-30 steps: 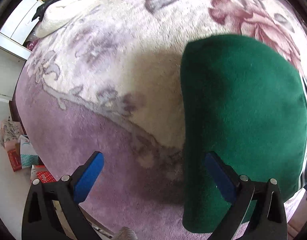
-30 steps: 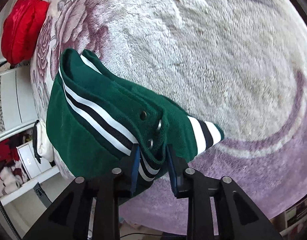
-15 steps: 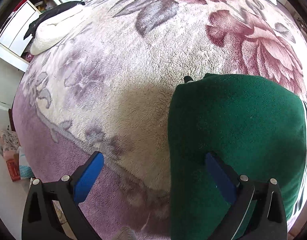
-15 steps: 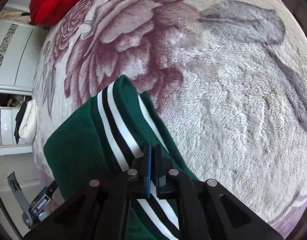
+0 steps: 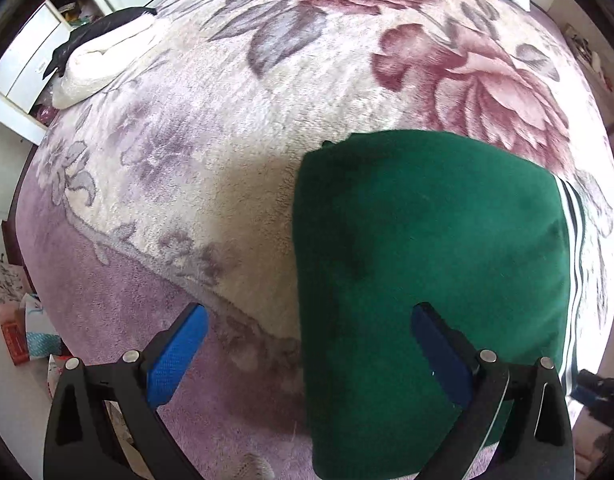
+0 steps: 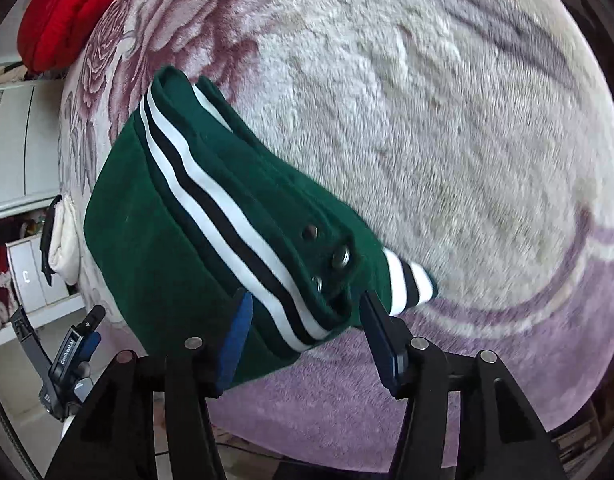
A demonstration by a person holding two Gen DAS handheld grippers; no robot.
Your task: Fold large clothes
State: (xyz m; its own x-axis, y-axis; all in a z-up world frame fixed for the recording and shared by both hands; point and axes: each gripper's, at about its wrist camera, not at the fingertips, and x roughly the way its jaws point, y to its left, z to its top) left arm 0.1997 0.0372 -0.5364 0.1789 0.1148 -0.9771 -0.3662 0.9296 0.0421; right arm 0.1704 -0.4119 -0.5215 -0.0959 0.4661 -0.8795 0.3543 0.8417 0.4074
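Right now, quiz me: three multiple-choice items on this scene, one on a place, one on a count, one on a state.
1. Where does the red bundle lie in the right wrist view?
A. upper left, on the blanket's far edge
B. lower right
C. on the jacket

2. How many metal snaps show on the green jacket near its striped hem?
A. one
B. three
C. six

3. How does the right gripper stand?
A. open
B. shut on the jacket
C. shut on the blanket

Answers:
1 A, it sits at the floral blanket's upper-left edge.
2 B, three round snaps cluster beside the stripes.
3 A, its blue pads stand well apart, clamping nothing.
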